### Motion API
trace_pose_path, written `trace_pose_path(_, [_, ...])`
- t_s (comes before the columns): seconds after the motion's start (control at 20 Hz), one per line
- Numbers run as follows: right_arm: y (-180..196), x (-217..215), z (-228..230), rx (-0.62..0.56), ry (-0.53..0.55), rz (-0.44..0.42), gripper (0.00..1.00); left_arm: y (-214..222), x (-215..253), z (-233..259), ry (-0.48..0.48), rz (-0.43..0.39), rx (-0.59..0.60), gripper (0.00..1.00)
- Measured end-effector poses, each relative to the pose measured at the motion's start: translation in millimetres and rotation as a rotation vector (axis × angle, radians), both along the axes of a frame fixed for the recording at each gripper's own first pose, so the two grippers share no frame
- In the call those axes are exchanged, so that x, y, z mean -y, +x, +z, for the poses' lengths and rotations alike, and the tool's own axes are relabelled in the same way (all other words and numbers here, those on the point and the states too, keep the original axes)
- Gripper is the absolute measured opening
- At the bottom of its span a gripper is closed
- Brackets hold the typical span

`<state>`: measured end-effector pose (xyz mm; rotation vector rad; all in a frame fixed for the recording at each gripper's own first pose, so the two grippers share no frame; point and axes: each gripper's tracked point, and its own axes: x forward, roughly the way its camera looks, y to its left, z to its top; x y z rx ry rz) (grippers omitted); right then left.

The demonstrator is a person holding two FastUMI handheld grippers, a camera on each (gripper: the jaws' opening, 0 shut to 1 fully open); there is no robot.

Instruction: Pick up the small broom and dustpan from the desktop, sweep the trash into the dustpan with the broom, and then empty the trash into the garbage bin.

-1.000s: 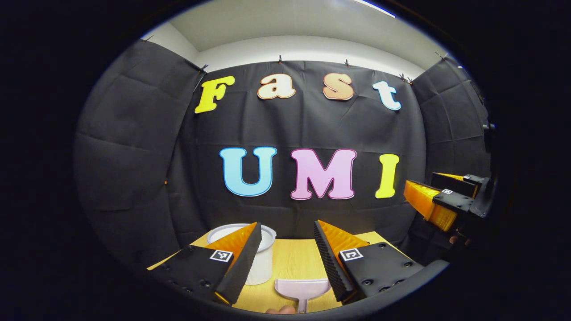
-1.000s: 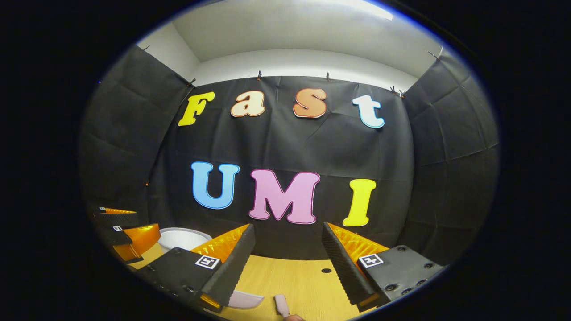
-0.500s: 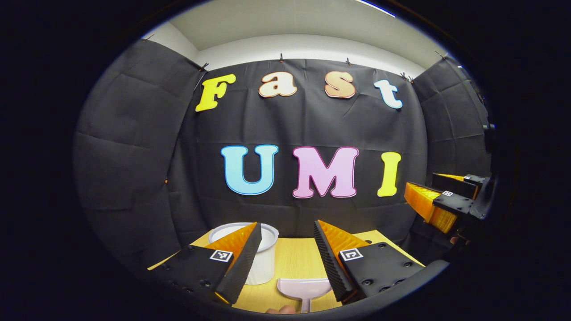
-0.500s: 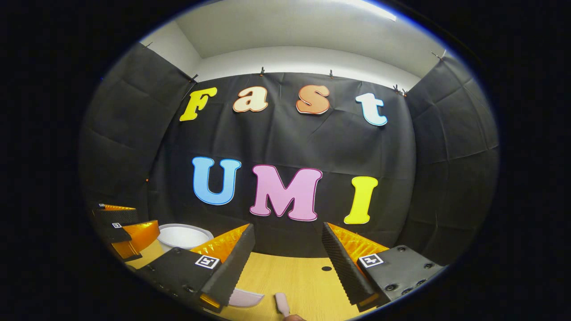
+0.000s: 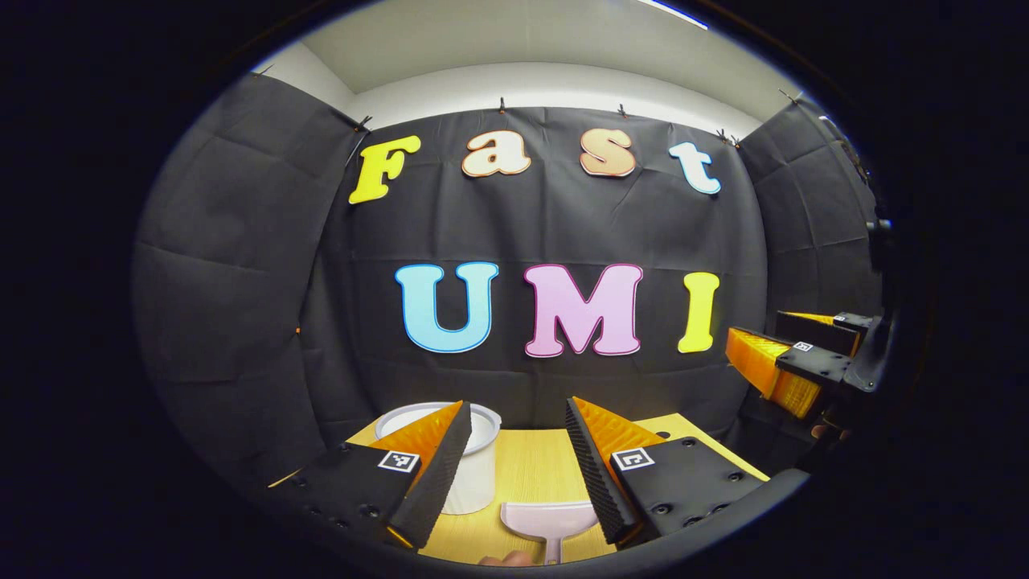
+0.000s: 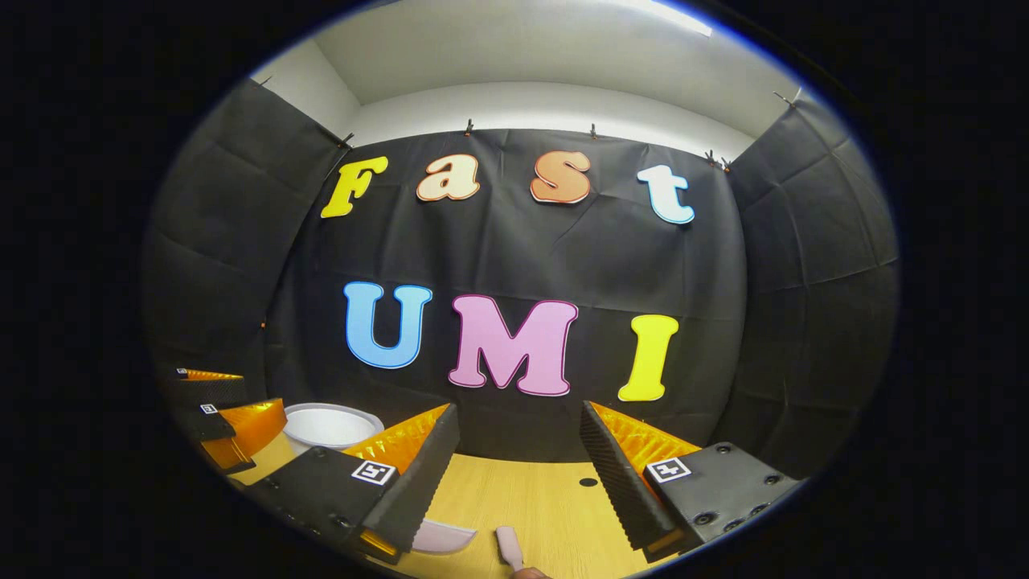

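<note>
Lying below open left tool (image 5: 514,466): dustpan (image 5: 548,519).

No readable text or numbers; small square black-and-white coded markers on the fingers (image 5: 399,461), not legible.

Wood-grain desktop (image 5: 530,466), smooth plastic dustpan (image 5: 547,519)

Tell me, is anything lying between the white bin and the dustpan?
No. In the left gripper view, only bare wooden desktop separates the bin from the dustpan.
</note>
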<state>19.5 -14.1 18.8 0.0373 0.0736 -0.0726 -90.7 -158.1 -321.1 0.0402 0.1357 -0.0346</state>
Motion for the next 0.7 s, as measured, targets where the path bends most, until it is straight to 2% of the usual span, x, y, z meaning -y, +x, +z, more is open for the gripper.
trace_pose_path(0.05, [-0.1,1.6,-0.7,-0.001,-0.002,-0.003,0.92,0.5,0.7,-1.1,0.001,-0.002,-0.001,0.7])
trace_pose_path(0.2, [0.0,6.0,-2.3,-0.006,-0.003,-0.014,0.92,1.5,3.4,1.4,0.006,-0.01,0.001,0.7])
trace_pose_path(0.25, [-0.4,7.0,-2.8,-0.007,-0.003,-0.017,0.97,1.3,4.1,0.9,0.01,-0.011,0.002,0.7])
trace_pose_path(0.6, [-1.2,8.6,-9.2,-0.025,-0.01,-0.023,0.97,3.2,5.1,-1.2,0.021,-0.017,-0.007,0.7])
trace_pose_path(0.65, [-1.2,8.5,-9.1,-0.024,-0.012,-0.023,0.92,3.7,5.9,-1.3,0.021,-0.018,-0.007,0.7])
trace_pose_path(0.7, [-1.4,8.8,-9.2,-0.024,-0.012,-0.024,0.92,3.5,6.4,-0.8,0.021,-0.018,-0.007,0.7])
